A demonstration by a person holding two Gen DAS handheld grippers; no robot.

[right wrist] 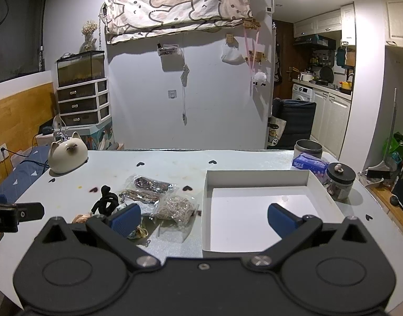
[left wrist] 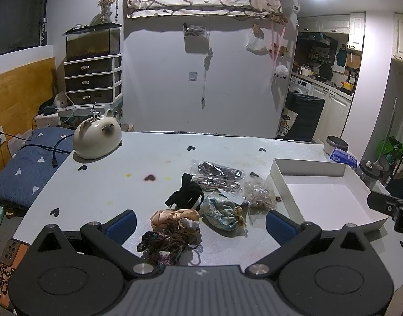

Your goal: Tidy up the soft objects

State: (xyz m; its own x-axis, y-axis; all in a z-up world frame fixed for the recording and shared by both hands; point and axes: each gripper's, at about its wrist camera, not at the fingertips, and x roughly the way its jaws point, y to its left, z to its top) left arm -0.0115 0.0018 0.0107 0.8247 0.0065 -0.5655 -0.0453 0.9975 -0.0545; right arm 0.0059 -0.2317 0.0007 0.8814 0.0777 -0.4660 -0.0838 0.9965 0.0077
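Note:
A cluster of soft items lies on the white table. In the left wrist view I see a dark yarn scrunchie [left wrist: 170, 245], a peach ribbon bow [left wrist: 175, 217], a black hair band [left wrist: 187, 193], a blue patterned pouch [left wrist: 221, 213], a clear bag of tan bands [left wrist: 260, 194] and two clear packets of dark items [left wrist: 218, 176]. An empty white tray [left wrist: 330, 197] stands to their right. My left gripper [left wrist: 200, 223] is open over the scrunchie and bow. My right gripper [right wrist: 204, 218] is open, straddling the tray's left wall [right wrist: 205, 210]; the bag of bands [right wrist: 175, 206] lies left of it.
A cream cat-shaped ceramic pot [left wrist: 96, 138] stands at the table's far left. A grey tin [right wrist: 308, 148], a blue tissue pack [right wrist: 309, 164] and a black-lidded jar [right wrist: 341, 180] stand beyond the tray at the right edge. A bed lies left of the table.

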